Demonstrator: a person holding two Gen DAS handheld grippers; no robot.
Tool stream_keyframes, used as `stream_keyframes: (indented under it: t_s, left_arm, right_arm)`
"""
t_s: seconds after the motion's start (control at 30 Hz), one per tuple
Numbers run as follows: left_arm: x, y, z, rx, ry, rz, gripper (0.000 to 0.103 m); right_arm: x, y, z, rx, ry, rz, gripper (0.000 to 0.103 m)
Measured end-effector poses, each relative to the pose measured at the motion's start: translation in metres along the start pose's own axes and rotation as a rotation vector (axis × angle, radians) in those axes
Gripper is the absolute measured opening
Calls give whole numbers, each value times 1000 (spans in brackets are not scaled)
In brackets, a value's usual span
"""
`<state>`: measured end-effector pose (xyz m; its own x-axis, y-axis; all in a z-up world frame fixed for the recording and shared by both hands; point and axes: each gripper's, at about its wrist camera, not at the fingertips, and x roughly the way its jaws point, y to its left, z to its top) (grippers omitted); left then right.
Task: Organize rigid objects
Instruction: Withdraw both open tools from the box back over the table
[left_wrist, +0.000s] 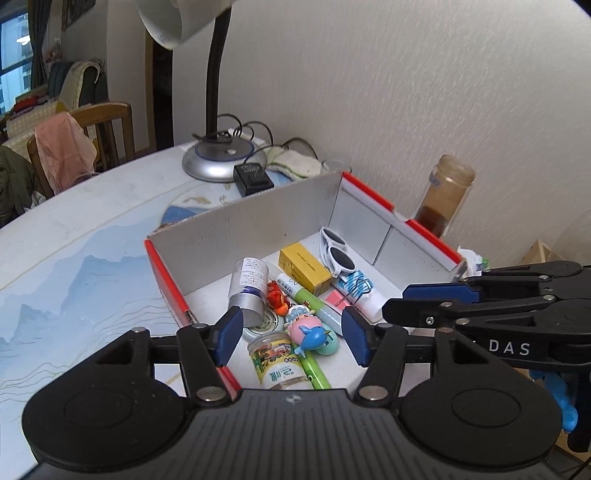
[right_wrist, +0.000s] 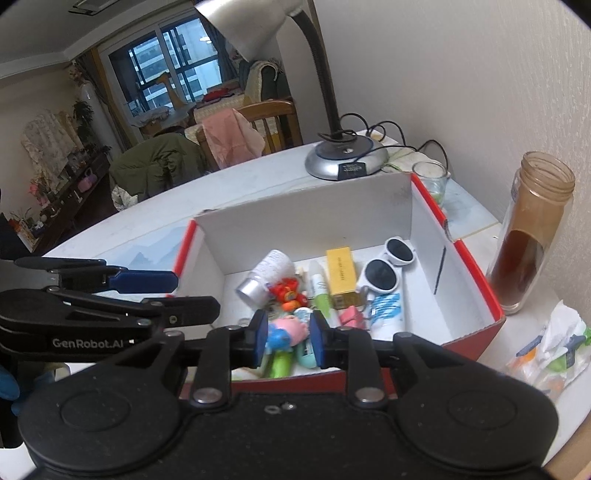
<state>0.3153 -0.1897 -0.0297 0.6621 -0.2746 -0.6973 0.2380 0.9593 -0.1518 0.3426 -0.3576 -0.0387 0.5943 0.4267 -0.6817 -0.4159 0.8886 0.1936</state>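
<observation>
A red box (left_wrist: 173, 295) with pale inner walls stands on the counter (left_wrist: 92, 240) near the wall, and the small things lie gathered on its floor; a pair of white sunglasses (left_wrist: 338, 254) rests against the far right wall, a yellow carton (left_wrist: 304, 267) lies just beside it, and a clear bottle with a silver cap (left_wrist: 249, 291) lies tilted toward the left wall; a white tube with blue print (left_wrist: 360, 293) lies to the right, touching a pink clip (left_wrist: 338, 299); a small red toy (left_wrist: 277, 295) sits beside the silver cap, and a green and white pen (left_wrist: 310, 301) runs between them; nearer the front lie a pink and blue cartoon figure (left_wrist: 308, 330), a round tin (left_wrist: 266, 325) and a small jar with a green label (left_wrist: 279, 363); the left gripper (left_wrist: 290, 334) hovers above the front of the box, jaws parted and grasping nothing; the right gripper (right_wrist: 286, 338) hangs over the same near edge, its jaws narrowly apart, the figure seen between them but below, not pinched; a silver desk lamp (left_wrist: 218, 155) stands behind the box with a black adapter (left_wrist: 253, 179) at its base; a tall brown jar (right_wrist: 532, 236) stands by the wall to the right, with a drinking glass (right_wrist: 430, 181) further back.
</observation>
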Motion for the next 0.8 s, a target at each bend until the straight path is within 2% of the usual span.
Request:
stream_keyframes:
  t_s: [0.07, 0.23, 0.5, 0.6, 0.8]
  left_arm:
    - [-9, 0, -3, 4, -16, 3, 58]
    - [-29, 4, -12, 0, -45, 1, 58]
    - [-58, 9, -28, -21, -93, 15, 65]
    - [-66, 9, -33, -13, -110, 40, 73]
    - [-79, 13, -39, -30, -138, 49, 84]
  right_arm:
    - [-5, 5, -3, -2, -9, 3, 29]
    - [-17, 17, -8, 0, -37, -1, 49]
    - [-36, 33, -16, 1, -82, 2, 66]
    - [-44, 38, -19, -2, -115, -18, 79]
    - [-57, 44, -25, 3, -166, -37, 93]
